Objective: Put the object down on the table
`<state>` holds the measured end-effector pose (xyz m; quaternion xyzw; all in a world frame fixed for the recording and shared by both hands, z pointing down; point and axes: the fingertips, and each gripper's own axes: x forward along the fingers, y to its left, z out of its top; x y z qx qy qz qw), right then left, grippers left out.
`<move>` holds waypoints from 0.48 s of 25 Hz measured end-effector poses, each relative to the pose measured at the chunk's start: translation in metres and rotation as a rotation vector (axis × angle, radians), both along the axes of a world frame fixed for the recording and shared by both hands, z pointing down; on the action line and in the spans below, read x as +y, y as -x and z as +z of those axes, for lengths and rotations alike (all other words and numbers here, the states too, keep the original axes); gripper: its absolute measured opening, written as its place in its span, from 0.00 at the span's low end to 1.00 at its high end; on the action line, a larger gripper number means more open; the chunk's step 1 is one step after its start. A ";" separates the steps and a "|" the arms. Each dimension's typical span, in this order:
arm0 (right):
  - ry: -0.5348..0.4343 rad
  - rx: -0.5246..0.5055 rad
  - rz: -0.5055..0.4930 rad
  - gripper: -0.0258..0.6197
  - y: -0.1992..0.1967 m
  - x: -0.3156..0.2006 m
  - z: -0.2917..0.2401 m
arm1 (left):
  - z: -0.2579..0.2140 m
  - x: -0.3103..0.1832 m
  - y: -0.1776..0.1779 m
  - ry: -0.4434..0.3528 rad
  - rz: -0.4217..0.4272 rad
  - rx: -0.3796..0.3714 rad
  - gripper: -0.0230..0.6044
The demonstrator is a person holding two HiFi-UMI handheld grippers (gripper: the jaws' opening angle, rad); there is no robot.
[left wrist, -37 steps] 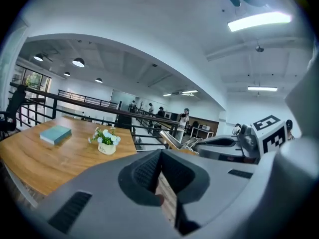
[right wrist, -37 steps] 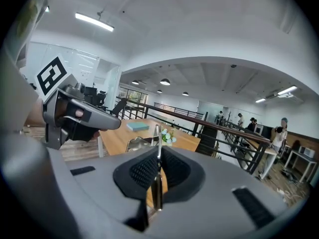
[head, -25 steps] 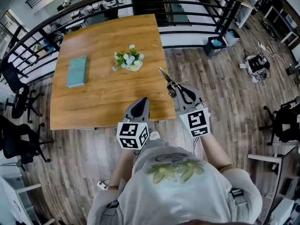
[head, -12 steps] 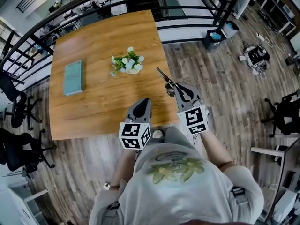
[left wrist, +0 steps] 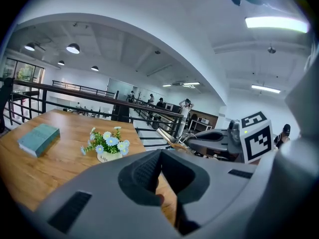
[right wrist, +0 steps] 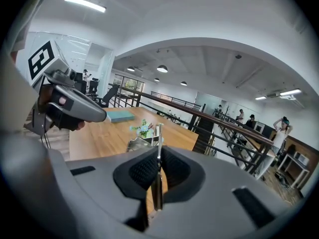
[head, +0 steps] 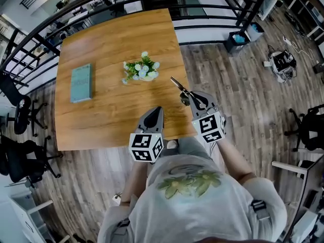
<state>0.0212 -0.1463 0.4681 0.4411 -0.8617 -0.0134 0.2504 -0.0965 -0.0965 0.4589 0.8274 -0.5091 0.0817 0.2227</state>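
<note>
The right gripper [right wrist: 158, 156] is clamped on a pair of scissors [right wrist: 158, 133], seemingly by the thin metal edge-on between its pads. The blades reach forward and up past the jaw tips. The tabletop [head: 111, 39] lies ahead of and below them, and a small flower pot [head: 142, 71] stands farther ahead. The scissors look stiff, light, slick and pointed. Such a narrow hold probably lets them swivel, so a grip close to the pivot seems steadiest. The left gripper [left wrist: 160, 156], alongside, has its jaws together on nothing.
</note>
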 end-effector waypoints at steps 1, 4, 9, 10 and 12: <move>0.009 0.007 -0.004 0.06 0.001 -0.003 0.005 | 0.002 -0.002 0.001 0.005 -0.004 -0.002 0.06; 0.038 0.025 -0.016 0.06 0.003 -0.009 0.019 | 0.010 -0.005 0.003 0.024 -0.015 -0.002 0.06; 0.094 0.049 -0.038 0.06 0.009 -0.018 0.045 | 0.022 -0.011 0.007 0.053 -0.025 -0.006 0.06; 0.106 0.049 -0.042 0.06 0.010 -0.021 0.050 | 0.024 -0.012 0.008 0.060 -0.028 -0.007 0.06; 0.127 0.052 -0.047 0.06 0.012 -0.026 0.059 | 0.029 -0.016 0.009 0.071 -0.032 -0.011 0.06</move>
